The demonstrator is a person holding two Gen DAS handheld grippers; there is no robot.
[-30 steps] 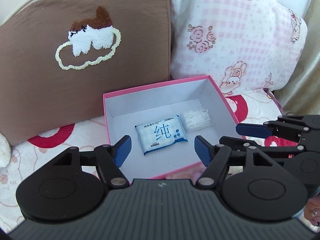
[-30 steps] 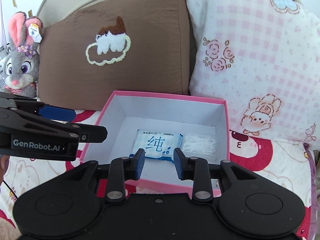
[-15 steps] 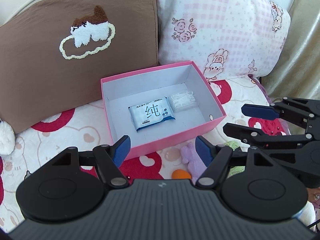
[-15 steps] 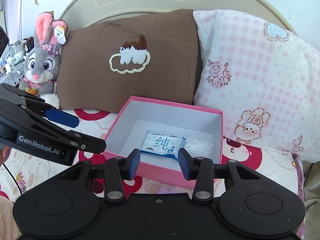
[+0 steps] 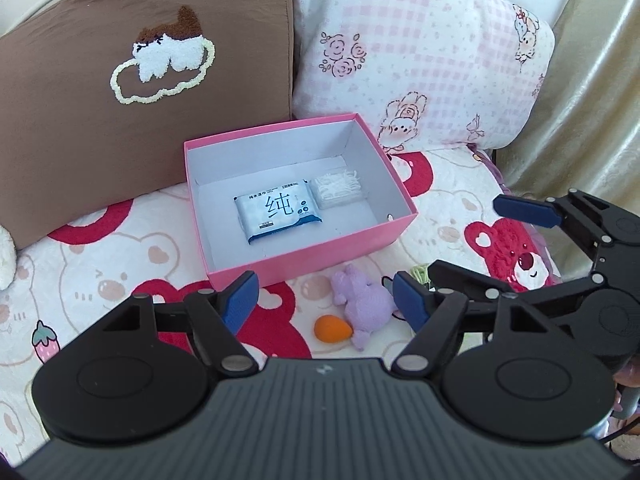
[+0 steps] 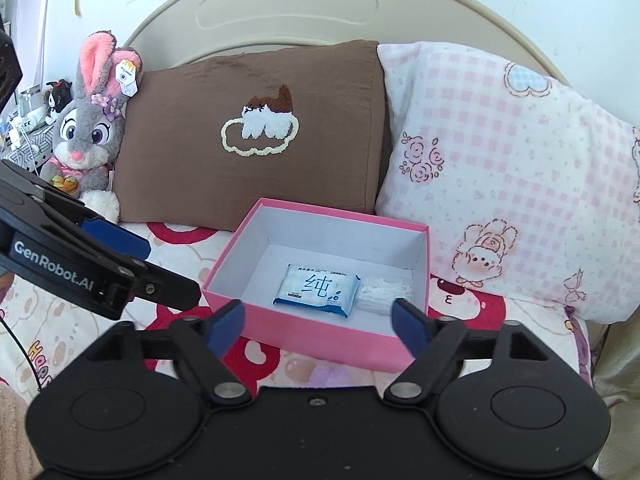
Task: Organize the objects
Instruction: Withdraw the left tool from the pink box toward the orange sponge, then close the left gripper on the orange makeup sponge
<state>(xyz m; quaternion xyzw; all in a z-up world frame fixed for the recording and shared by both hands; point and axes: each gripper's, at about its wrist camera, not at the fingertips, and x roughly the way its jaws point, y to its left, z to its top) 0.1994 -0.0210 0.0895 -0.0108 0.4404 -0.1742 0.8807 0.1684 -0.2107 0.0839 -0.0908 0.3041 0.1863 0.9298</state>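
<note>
A pink box [image 5: 304, 260] with a white inside stands on the bed in front of the pillows. In it lie a blue wet-wipe pack [image 5: 276, 210] and a clear pack of white floss picks [image 5: 340, 188]. On the sheet before the box are a purple plush toy [image 5: 366, 304], a small orange piece [image 5: 332, 330] and a green thing [image 5: 420, 272], half hidden. My left gripper [image 5: 324, 300] hovers above the toy, its jaws opening with nothing between them. My right gripper [image 6: 318, 324] is short of the box [image 6: 320, 344], its jaws opening wide and empty.
A brown pillow [image 5: 120, 100] and a pink checked pillow [image 5: 420, 60] lean behind the box. A grey rabbit plush [image 6: 88, 132] sits at the far left by the headboard [image 6: 280, 12]. A beige curtain [image 5: 580, 120] hangs on the right.
Both grippers drew back from the box, which now looks smaller. The right jaws went from nearly shut to wide apart. The purple toy and orange piece came into the left wrist view.
</note>
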